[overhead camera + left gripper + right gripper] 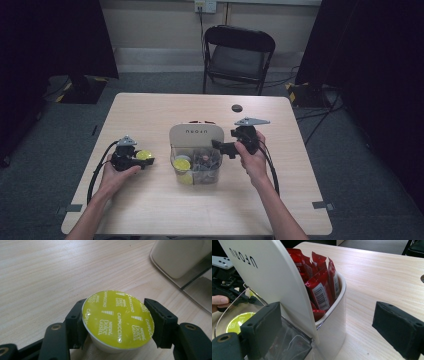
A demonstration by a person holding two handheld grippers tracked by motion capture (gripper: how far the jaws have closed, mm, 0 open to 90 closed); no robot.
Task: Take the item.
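Yellow-green foil covers the coffee capsule (117, 318), and the left gripper view reads its lid closely: repeated white "Dolce Gusto" and "Cappuccino" print, small bar marks, a white cup below the foil. The left gripper (113, 321) has its two black jaws clamped on the capsule's sides, the lid tilted toward the camera, the pale wooden table (50, 272) just beneath it. At the upper right of that view stands a corner of the white organiser (180, 257).

From the high view the capsule (144, 155) is a small yellow spot at the tip of the left gripper (142, 161), low over the table (150, 200), left of the organiser (196, 136) and apart from it. That view also gives the clear front bin with another yellow capsule (182, 164) inside, and a folding chair (239, 52) beyond the table.

The right gripper view shows what the others hide: red sachets (322, 287) packed upright in the organiser's rear pocket behind its curved white panel. The right gripper (332, 326) has its jaws wide apart, one on each side of the organiser's end wall, pressing on nothing. In the high view the right gripper (220, 146) sits at the organiser's right edge.
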